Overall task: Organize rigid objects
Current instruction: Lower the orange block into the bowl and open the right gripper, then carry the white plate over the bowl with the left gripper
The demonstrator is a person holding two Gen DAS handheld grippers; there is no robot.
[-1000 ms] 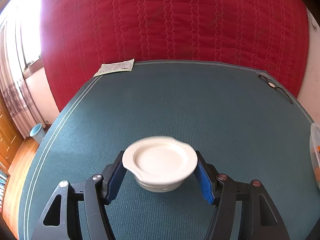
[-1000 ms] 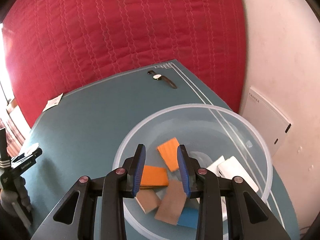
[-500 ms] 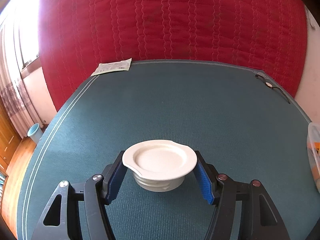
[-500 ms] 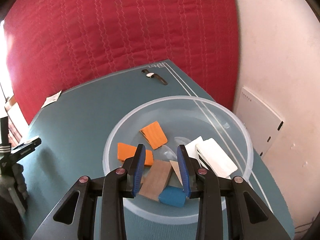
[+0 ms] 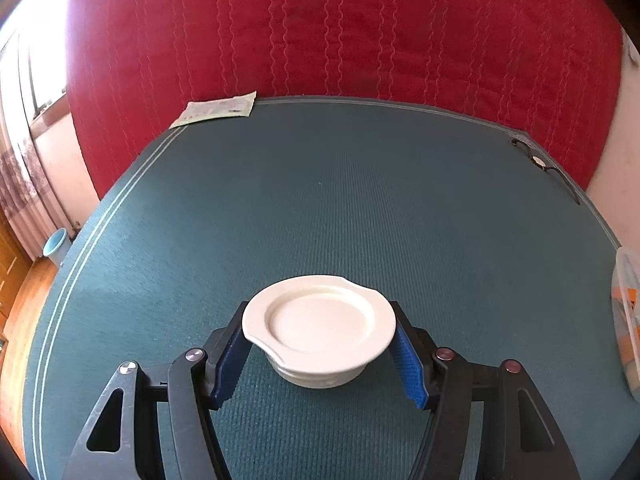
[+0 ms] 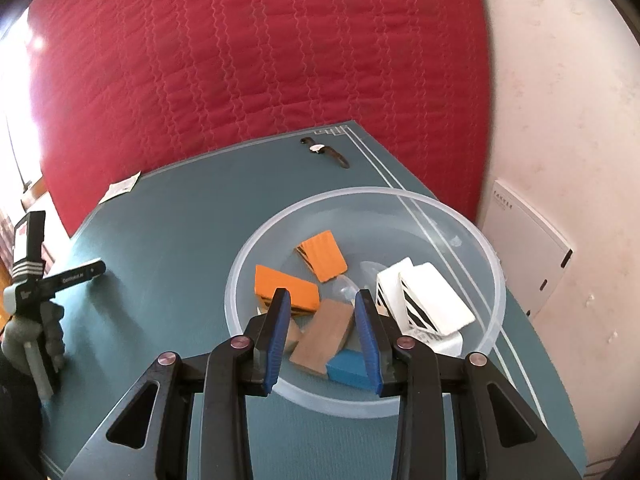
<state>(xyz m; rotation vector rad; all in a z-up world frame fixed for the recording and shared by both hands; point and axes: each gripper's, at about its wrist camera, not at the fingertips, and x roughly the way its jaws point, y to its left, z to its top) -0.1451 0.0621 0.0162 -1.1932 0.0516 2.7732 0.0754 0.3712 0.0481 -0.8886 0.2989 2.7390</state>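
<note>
My left gripper is shut on a small white dish, held by its rim between the blue pads just above the teal table. In the right wrist view my right gripper is open and empty, above the near side of a clear plastic bowl. The bowl holds two orange blocks, a brown block, a blue block and white blocks. The bowl's edge shows at the far right of the left wrist view.
A wristwatch lies at the table's far right corner, also in the left wrist view. A paper slip lies at the far left corner. A red quilt hangs behind the table. The gloved left hand and its handle show at left.
The right gripper has pulled back and up from inside the bowl to above its near rim. The left gripper holds the dish steady, hardly moving.
</note>
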